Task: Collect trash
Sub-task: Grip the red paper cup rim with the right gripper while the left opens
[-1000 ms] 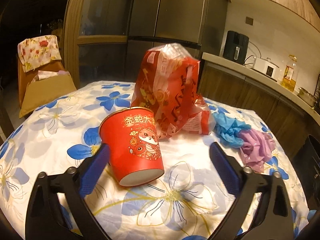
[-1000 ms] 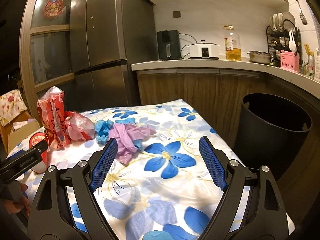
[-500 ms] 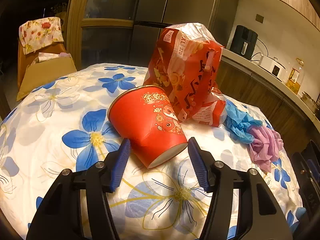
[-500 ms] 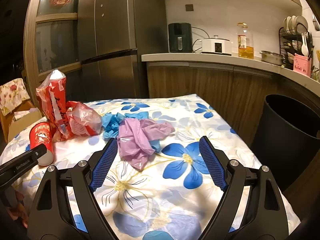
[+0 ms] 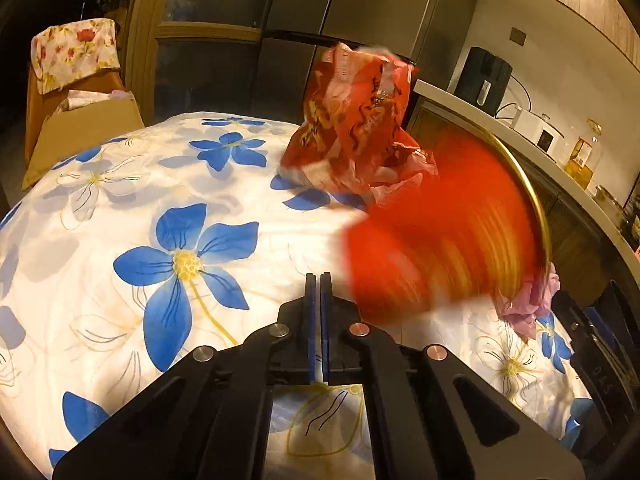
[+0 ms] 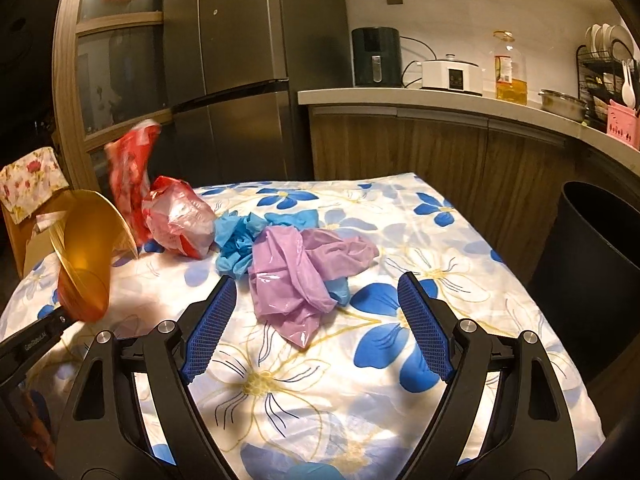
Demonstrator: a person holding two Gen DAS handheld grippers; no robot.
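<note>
A red paper cup (image 5: 440,232) is a motion-blurred shape just right of my left gripper (image 5: 318,280), whose blue pads are shut together with nothing between them. In the right wrist view the cup (image 6: 86,256) is tipped with its gold inside showing, its base by the left gripper's tip (image 6: 60,318). A tall red snack bag (image 5: 356,120) stands behind it, next to a crumpled red bag (image 6: 180,220). Blue gloves (image 6: 244,236) and purple plastic (image 6: 296,264) lie mid-table. My right gripper (image 6: 316,320) hangs open just before the purple plastic, holding nothing.
The table wears a white cloth with blue flowers (image 6: 400,344). A black bin (image 6: 592,280) stands on the floor off the table's right edge. A counter (image 6: 440,100) with appliances and a fridge (image 6: 240,60) lie behind. A cardboard box (image 5: 80,128) sits at far left.
The left jaws closed from wide around the cup to fully shut, and the cup shot out to the right, tipping over. The right gripper moved closer to the purple plastic.
</note>
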